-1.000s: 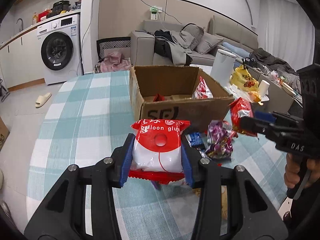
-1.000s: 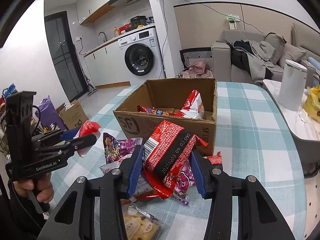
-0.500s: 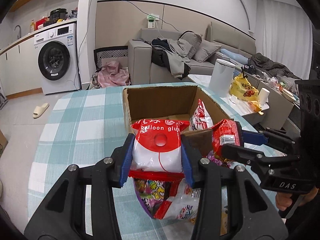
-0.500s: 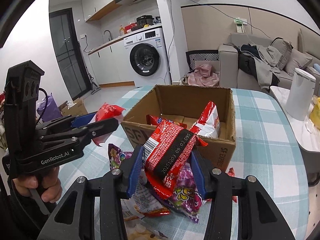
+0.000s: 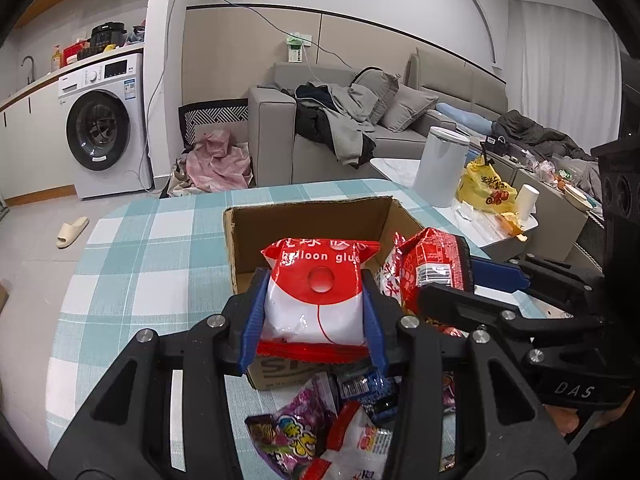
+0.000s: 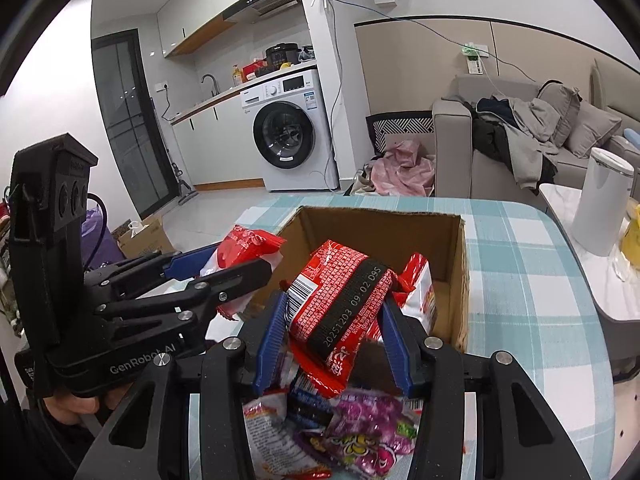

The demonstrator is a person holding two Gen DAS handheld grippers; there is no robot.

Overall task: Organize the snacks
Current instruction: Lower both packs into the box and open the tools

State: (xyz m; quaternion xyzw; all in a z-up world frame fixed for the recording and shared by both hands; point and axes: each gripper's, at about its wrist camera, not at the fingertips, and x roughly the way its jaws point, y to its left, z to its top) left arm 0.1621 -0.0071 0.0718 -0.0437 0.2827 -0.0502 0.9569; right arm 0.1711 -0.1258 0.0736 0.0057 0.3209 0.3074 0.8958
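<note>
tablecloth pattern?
Teal-and-white plaid tablecloth; clearest in the left wrist view.

**Open box top is clear; loose packets crowd the near table**

The cardboard box [image 6: 460,276] stands open-topped at frame centre, its far half showing bare floor, while a red-and-white packet [image 6: 420,292] leans against its right wall. Loose snack packets [image 6: 360,440] pile against the near wall at lower centre. The checked table [image 5: 140,280] lies bare across the left of the left wrist view. The two grippers sit close side by side above the near rim.
</note>
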